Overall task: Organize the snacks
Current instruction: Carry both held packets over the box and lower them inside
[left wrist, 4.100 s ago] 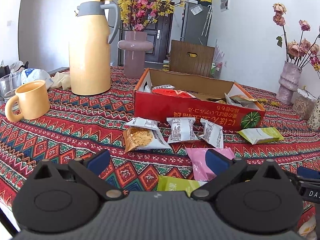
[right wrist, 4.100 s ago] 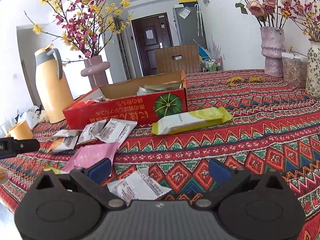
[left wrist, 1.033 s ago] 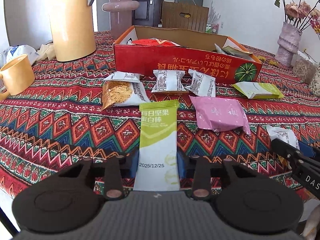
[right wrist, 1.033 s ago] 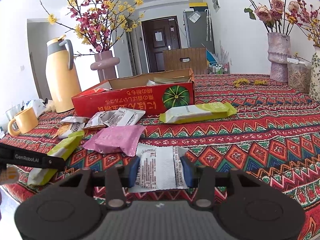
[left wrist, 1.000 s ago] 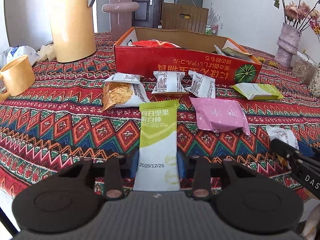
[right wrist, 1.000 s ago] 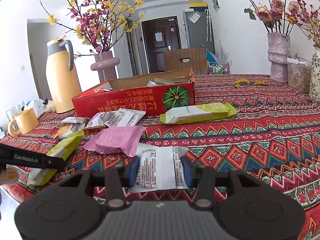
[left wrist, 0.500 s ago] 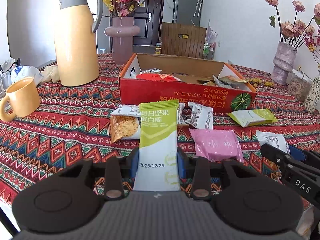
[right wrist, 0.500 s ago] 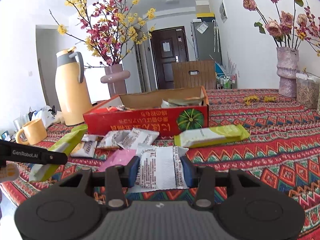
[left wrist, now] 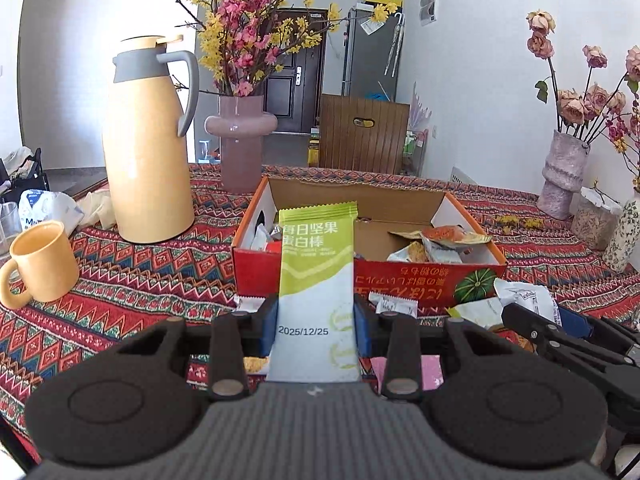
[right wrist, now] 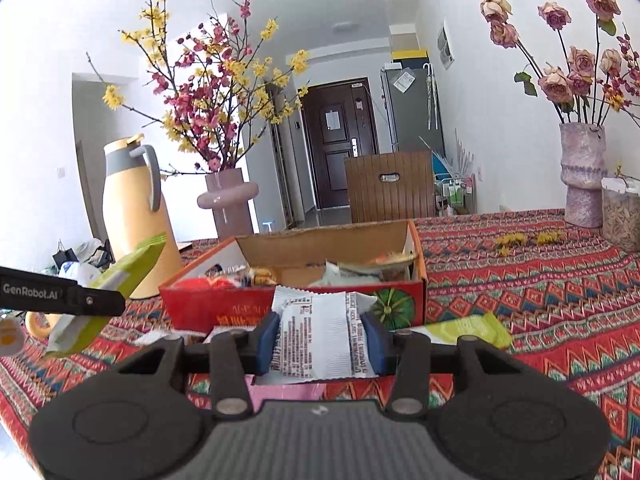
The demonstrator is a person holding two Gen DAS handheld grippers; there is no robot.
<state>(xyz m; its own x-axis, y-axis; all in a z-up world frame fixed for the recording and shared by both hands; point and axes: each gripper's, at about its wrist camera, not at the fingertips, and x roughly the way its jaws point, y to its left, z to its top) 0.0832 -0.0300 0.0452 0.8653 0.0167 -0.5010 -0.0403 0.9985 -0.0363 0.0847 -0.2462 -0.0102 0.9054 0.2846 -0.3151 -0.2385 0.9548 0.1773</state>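
The left gripper was level, its fingers clamped on a green bar; the right gripper pinched a white packet, the red box just beyond both.

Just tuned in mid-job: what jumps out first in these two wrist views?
Both claws are loaded: the left claw grips a green-and-white protein bar upright, the right claw a white snack packet. Right behind them sits the open red snack box, already holding wrappers, on the patterned tablecloth. A tall yellow thermos stands left of the box.
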